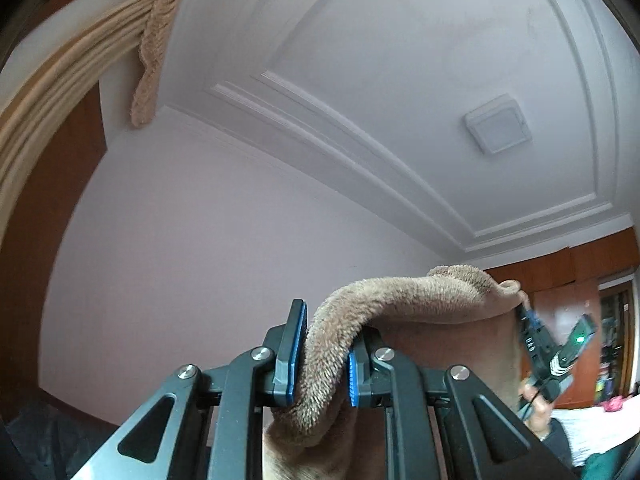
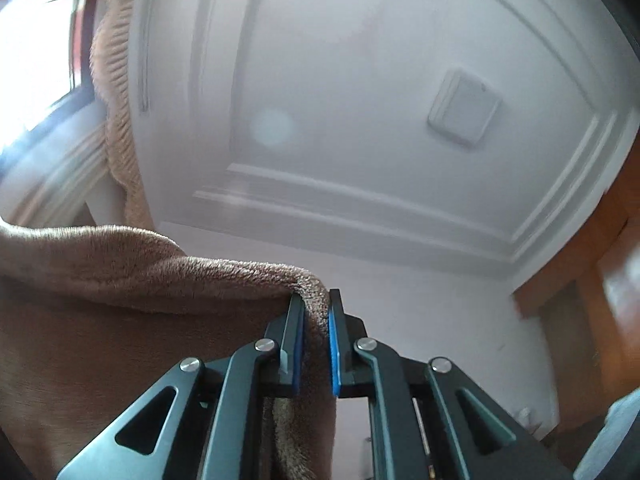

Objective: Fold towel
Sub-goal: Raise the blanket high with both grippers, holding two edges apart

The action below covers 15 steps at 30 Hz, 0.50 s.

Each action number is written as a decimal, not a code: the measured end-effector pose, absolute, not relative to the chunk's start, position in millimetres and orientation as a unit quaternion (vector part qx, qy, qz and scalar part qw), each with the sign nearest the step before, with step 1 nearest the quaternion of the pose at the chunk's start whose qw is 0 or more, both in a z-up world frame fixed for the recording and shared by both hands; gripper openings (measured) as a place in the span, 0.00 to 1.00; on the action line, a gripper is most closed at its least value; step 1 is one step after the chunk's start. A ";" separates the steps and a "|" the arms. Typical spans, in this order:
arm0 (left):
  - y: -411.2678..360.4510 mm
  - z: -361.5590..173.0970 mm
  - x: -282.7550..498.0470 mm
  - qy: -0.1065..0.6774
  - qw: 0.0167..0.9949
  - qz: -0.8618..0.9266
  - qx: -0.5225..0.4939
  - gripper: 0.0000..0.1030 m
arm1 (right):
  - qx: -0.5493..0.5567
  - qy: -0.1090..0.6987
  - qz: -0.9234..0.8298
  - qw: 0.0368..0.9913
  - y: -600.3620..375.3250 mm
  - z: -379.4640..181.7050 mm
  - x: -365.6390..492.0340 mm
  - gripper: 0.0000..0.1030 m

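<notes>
With the brown plush towel raised toward the ceiling, the left gripper and right gripper each clench a top corner, so the person does best keeping that edge taut and level between them before folding.

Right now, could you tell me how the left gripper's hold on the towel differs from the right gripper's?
The left gripper pinches a thick, bunched roll of the towel, whereas the right gripper clamps a thinner edge. The left's jaws stand wider apart; the right's are nearly together. Both are shut on the same brown towel, raised toward the ceiling.
</notes>
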<state>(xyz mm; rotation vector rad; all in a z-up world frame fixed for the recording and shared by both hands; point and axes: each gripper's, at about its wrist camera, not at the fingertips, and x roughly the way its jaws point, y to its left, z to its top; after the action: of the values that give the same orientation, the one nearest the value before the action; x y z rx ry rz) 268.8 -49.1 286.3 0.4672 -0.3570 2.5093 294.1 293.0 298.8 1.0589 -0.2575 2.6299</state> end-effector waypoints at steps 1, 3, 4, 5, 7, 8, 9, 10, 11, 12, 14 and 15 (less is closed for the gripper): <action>-48.4 285.6 270.3 -0.135 0.286 0.932 0.177 0.18 | 0.370 -0.096 0.911 0.153 291.3 299.8 296.9 0.10; -48.8 284.2 273.0 -0.142 0.313 0.921 0.181 0.18 | 0.371 -0.102 0.910 0.157 290.7 305.7 299.0 0.10; -49.2 283.4 274.8 -0.142 0.329 0.917 0.178 0.18 | 0.371 -0.104 0.909 0.161 290.5 310.2 300.2 0.10; -46.1 282.4 277.4 -0.138 0.341 0.915 0.169 0.18 | 0.373 -0.108 0.906 0.169 290.7 316.3 301.1 0.10; -31.7 276.5 273.2 -0.129 0.365 0.911 0.140 0.18 | 0.377 -0.115 0.900 0.185 291.0 328.6 302.9 0.10; -23.5 270.2 268.6 -0.129 0.380 0.908 0.123 0.18 | 0.379 -0.117 0.898 0.193 291.9 335.5 303.8 0.10; -15.5 263.5 263.7 -0.130 0.396 0.903 0.105 0.18 | 0.380 -0.115 0.896 0.200 294.0 344.0 304.1 0.10; -9.6 256.0 259.1 -0.135 0.411 0.897 0.092 0.18 | 0.383 -0.113 0.894 0.204 295.0 350.7 303.6 0.10; -4.3 248.3 254.4 -0.140 0.426 0.890 0.081 0.18 | 0.384 -0.113 0.892 0.209 295.3 355.2 305.5 0.10; 1.5 239.4 249.1 -0.142 0.442 0.883 0.069 0.18 | 0.386 -0.112 0.891 0.213 294.6 359.2 306.2 0.10; 14.8 221.1 238.8 -0.143 0.471 0.869 0.044 0.18 | 0.387 -0.113 0.889 0.217 289.4 361.3 302.5 0.10; 23.3 211.6 234.4 -0.143 0.482 0.864 0.029 0.18 | 0.385 -0.113 0.890 0.217 288.0 362.4 301.9 0.10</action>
<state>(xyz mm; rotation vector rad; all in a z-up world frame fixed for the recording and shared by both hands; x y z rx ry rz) 234.4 23.3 211.6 0.0708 -0.3485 2.1068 301.9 288.0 362.4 1.0667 -0.3137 2.4651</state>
